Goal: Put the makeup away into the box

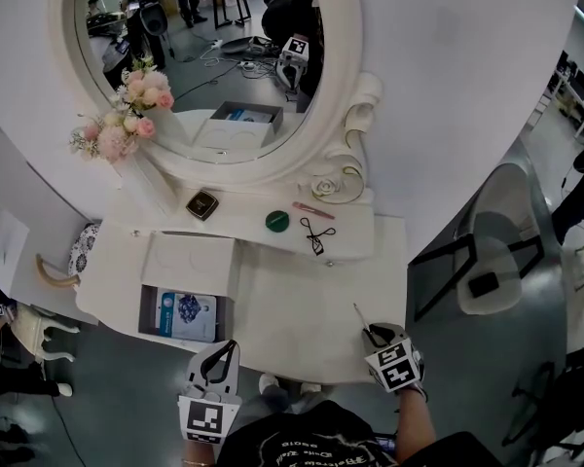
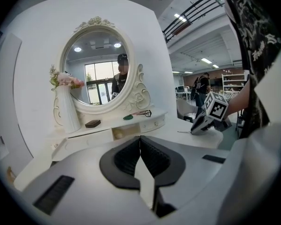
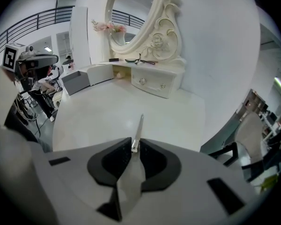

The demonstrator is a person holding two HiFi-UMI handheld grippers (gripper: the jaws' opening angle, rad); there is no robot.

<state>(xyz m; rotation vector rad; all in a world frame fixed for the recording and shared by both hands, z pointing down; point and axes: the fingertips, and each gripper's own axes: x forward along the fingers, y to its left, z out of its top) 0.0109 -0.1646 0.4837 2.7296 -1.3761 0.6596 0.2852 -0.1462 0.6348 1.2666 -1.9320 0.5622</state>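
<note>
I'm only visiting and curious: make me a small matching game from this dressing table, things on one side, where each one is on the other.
Things:
1. green disc
2. metal stick
3. open box
4. pink flowers

Places:
A. front left of the tabletop
B. between the right gripper jaws
C. in the white vase
D. lying on the shelf under the mirror

Pairs: 1-D, 2-B, 3-A, 4-C

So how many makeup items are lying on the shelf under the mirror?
4: a dark square compact at the left, a round green case in the middle, a pink stick and a black eyelash curler at the right. None seems hidden.
</note>
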